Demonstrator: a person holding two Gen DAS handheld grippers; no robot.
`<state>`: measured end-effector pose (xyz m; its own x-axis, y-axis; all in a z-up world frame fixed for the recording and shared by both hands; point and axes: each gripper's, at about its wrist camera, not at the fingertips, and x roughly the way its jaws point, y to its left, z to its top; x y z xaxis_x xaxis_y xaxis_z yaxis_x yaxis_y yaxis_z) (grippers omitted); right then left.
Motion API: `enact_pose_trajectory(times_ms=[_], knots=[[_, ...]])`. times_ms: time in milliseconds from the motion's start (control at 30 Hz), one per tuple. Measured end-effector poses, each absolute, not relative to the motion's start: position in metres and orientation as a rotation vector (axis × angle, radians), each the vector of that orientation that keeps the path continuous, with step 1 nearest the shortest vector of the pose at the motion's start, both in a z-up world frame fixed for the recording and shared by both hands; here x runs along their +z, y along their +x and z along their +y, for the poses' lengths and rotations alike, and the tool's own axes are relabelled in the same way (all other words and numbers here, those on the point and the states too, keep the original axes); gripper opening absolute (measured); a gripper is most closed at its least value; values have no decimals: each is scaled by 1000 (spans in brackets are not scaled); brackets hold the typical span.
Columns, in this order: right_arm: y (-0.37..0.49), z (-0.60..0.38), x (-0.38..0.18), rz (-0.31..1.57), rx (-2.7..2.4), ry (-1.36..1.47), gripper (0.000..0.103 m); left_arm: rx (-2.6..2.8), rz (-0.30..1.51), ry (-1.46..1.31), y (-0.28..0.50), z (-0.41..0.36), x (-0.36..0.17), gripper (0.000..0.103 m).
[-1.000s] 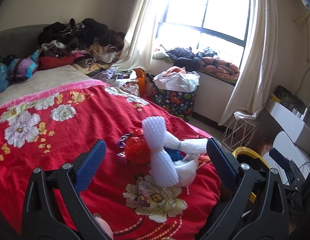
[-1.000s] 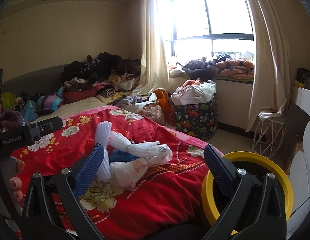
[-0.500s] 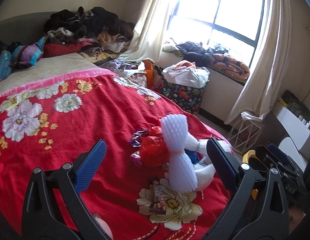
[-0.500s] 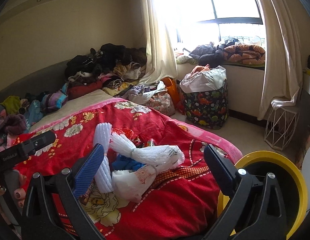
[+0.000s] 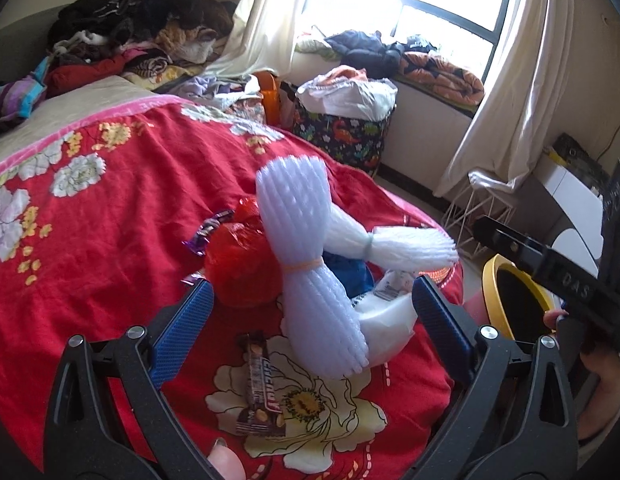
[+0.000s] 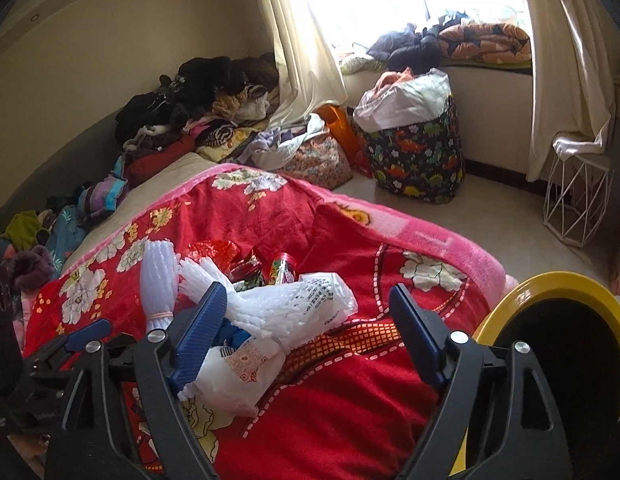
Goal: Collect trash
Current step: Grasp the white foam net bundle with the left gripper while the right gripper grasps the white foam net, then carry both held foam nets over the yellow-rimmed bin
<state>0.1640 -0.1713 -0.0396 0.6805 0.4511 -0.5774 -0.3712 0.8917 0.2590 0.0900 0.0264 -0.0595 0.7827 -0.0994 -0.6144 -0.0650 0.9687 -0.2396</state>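
Trash pile sits near the bed's [image 5: 109, 216] foot corner: white foam nets [image 5: 310, 264], red wrapper [image 5: 241, 264], a Snickers bar [image 5: 261, 388] with readable logo, plus a plastic bag [image 6: 245, 364] whose print is too small to read. Left gripper [image 5: 310, 316] and right gripper [image 6: 305, 328] have both just been closing a bit but still gape around the nets, pads not pressing. The yellow-rimmed bin [image 6: 550, 284] off the bed's edge is cut off.

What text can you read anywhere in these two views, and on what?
"Snickers": partly legible on the brown candy bar wrapper lying on the red blanket.
"DAS": on the black body of the right gripper, seen from the left wrist view.
White plastic bag: red printed square like a QR code and small print, too small to read.
White foam net: dark print, blurred, unreadable.
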Motion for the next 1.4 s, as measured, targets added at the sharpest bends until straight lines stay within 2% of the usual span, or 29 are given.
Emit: enact_pose_trajectory(times_ms=[67,333,400,467,500,567,600,667,700,800,900,1400], knots=[[172,-168,-46,726,483,137,66,-17,691,-256,94,24,-65,83],[191,-144,-68,837,540,168,57,-38,742,-304,104,26,-77,70],[194,-140,-72,856,556,178,51,-44,756,-323,106,27,-80,68],[195,-137,-74,867,575,186,36,-52,769,-341,108,27,-83,65],[195,-135,-74,865,581,187,33,-54,774,-347,109,27,-83,63],[192,-135,-72,846,597,184,20,-61,781,-358,111,25,-84,60],[191,-134,-69,835,606,183,18,-64,782,-366,112,25,-85,53],[187,-135,-64,808,607,174,16,-66,789,-374,114,25,-86,46],[184,-136,-61,793,604,169,16,-68,790,-378,114,25,-87,38],[175,-140,-52,743,582,152,15,-79,790,-379,113,24,-88,29],[167,-147,-45,701,560,135,15,-84,771,-365,109,23,-85,24],[139,-195,-13,577,443,151,15,-173,646,-311,97,2,-41,22]])
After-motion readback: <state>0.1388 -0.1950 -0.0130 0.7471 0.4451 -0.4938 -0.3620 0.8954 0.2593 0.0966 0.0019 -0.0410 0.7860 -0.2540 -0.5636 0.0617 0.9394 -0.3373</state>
